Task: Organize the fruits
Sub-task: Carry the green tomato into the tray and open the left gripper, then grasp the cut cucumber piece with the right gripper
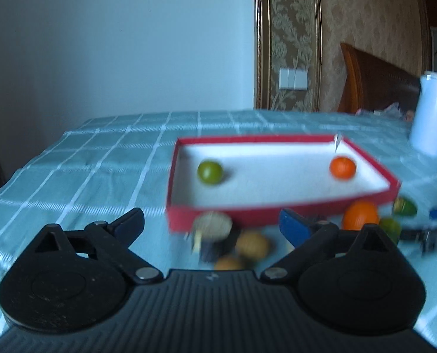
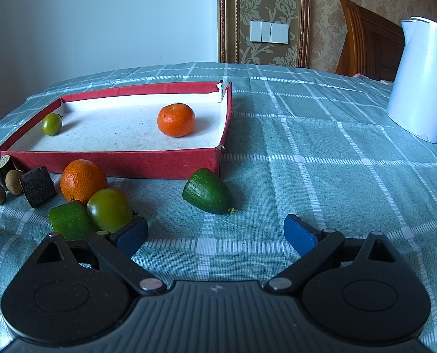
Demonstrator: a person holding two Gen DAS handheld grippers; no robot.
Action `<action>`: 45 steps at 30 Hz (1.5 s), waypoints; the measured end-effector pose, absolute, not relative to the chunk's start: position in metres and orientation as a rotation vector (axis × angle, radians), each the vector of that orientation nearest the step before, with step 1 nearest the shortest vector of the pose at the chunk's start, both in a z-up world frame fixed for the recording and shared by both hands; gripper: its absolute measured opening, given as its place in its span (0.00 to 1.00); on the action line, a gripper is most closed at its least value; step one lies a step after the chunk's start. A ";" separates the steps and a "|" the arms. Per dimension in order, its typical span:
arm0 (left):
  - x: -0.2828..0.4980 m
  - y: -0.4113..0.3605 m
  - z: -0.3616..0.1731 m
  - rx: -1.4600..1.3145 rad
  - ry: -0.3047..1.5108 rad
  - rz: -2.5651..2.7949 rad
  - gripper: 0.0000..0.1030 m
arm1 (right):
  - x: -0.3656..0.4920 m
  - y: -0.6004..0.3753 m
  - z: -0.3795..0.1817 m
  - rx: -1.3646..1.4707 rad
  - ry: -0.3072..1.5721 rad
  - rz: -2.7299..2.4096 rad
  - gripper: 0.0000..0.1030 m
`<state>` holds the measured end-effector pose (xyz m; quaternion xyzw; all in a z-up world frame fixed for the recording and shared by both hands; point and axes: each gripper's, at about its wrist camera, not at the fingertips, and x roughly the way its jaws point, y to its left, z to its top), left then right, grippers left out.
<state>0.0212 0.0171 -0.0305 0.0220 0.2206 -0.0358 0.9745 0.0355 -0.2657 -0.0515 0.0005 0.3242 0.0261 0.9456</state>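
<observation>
Your left wrist view smears with motion blur around the red tray point(image 1: 283, 214); your right view stays sharp, daylit, edges bowed.

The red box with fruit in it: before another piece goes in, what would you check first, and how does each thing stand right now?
1. Red box has free floor: ok.
2. Orange and small green fruit already inside: ok.
3. Right hand-held gripper open, nothing between its pads: ok.
4. Left hand-held gripper open, holding nothing: ok.
5. Cucumber piece on the cloth lies clear of other fruit: ok.
6. Left view sharp enough to aim: not ok, blurred.
</observation>
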 end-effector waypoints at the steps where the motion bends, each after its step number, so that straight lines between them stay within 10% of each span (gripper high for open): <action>1: 0.020 0.018 -0.035 0.050 0.459 -0.070 0.95 | 0.036 -0.266 -0.052 0.001 0.660 0.053 0.97; 35: 0.041 0.021 -0.056 0.057 0.667 -0.140 1.00 | 0.037 -0.281 -0.046 0.118 0.604 0.045 0.96; 45: 0.042 0.022 -0.056 0.059 0.667 -0.140 1.00 | 0.058 -0.264 -0.048 -0.018 0.617 0.069 0.53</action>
